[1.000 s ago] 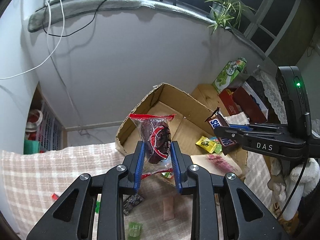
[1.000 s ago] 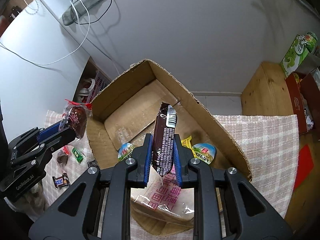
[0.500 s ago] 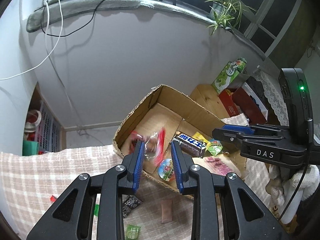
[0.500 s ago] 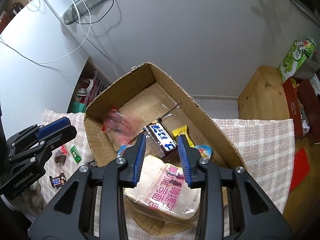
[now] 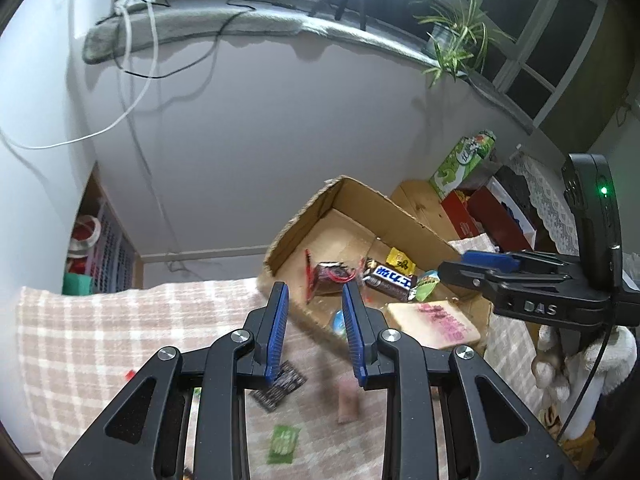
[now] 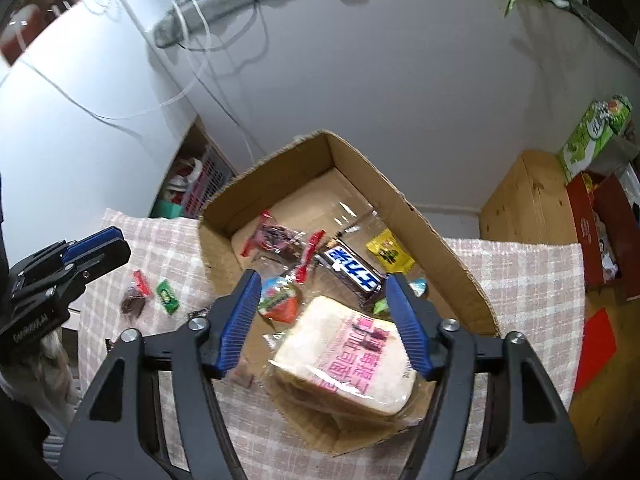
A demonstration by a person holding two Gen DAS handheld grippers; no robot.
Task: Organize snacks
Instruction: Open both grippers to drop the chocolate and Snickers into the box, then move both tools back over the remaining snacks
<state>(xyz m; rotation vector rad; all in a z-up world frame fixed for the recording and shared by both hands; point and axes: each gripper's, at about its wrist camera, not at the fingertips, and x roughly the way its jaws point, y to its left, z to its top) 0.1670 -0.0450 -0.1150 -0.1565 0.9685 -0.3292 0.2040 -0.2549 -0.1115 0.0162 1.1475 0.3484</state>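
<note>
Chocolate bar (image 6: 352, 270) and red-wrapped snack (image 6: 280, 240), both held a second ago, now lie mid-frame in the cardboard box (image 6: 440, 240). Right gripper (image 6: 324, 320) empty, jaws opening; left gripper (image 5: 314, 330) spread, empty. Two drops done; loose sweets (image 6: 167, 296) at left on the checked cloth (image 6: 520, 272) remain.

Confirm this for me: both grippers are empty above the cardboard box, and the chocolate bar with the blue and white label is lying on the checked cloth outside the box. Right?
Not quite. The chocolate bar lies inside the cardboard box, next to the red-ended wrapped snack, not on the checked cloth; the right wrist view shows it. The rest stands: the left gripper and right gripper hold nothing, the right one's jaws opening.
</note>
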